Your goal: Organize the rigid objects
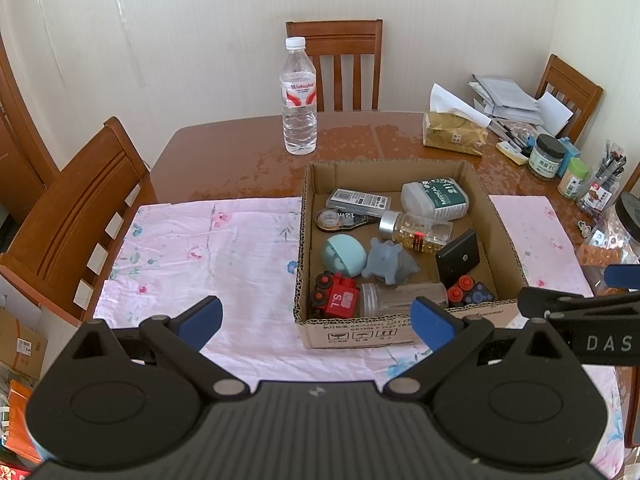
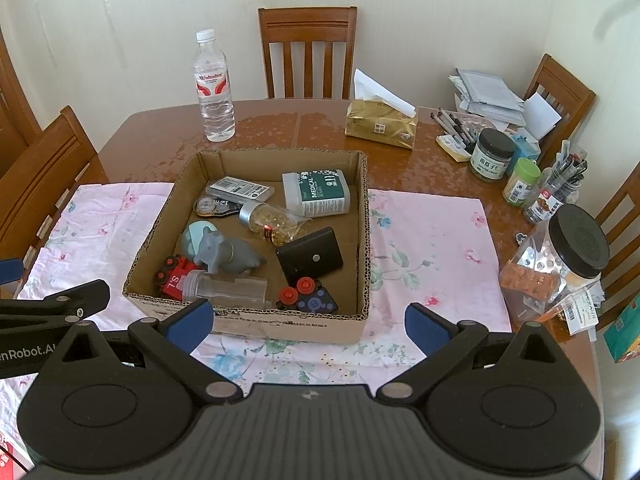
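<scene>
A shallow cardboard box (image 1: 394, 334) (image 2: 168, 200) sits on a pink floral cloth (image 1: 200, 248) (image 2: 432, 240). Inside lie a red toy train (image 1: 338, 300) (image 2: 176, 276), a grey elephant figure (image 1: 390, 262) (image 2: 228, 254), a teal round case (image 1: 342, 254), a clear tube (image 1: 400, 300) (image 2: 224, 286), a pill bottle (image 1: 418, 230) (image 2: 274, 222), a white-green medical box (image 1: 438, 198) (image 2: 316, 194), a black square device (image 1: 458, 258) (image 2: 310, 258) and a toy with red knobs (image 1: 470, 294) (image 2: 308, 296). My left gripper (image 1: 316, 320) and right gripper (image 2: 308, 326) both hover open and empty before the box's near wall.
A water bottle (image 1: 299, 98) (image 2: 214, 88) stands behind the box. A tissue pack (image 2: 380, 122), jars (image 2: 492, 154), pens and papers (image 2: 488, 94) crowd the right side, with a black-lidded plastic jar (image 2: 560, 256) near the right gripper. Wooden chairs (image 1: 76, 216) ring the table.
</scene>
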### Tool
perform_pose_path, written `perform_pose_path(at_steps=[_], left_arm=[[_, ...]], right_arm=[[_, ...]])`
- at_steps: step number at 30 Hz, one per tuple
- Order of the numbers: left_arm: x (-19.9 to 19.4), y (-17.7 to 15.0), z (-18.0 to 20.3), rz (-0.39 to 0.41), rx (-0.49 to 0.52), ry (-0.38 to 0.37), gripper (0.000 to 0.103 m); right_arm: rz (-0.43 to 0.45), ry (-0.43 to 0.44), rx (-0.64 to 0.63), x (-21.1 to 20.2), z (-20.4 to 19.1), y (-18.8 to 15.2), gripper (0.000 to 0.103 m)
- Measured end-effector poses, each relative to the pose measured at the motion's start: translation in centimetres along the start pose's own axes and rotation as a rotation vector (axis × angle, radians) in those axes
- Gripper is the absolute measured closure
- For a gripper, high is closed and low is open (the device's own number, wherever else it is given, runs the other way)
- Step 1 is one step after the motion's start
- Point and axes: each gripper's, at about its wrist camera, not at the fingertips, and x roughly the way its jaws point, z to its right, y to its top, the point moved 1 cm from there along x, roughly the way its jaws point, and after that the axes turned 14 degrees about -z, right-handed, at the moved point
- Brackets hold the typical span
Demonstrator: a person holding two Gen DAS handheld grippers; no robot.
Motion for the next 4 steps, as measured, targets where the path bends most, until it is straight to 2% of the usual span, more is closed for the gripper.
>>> perform_pose_path(at_steps=[4], left_arm=[[0.07, 0.02, -0.09, -0.004, -0.002, 0.005, 0.003]], right_arm=[[0.002, 0.000, -0.003, -0.14, -0.11, -0.03, 0.000]])
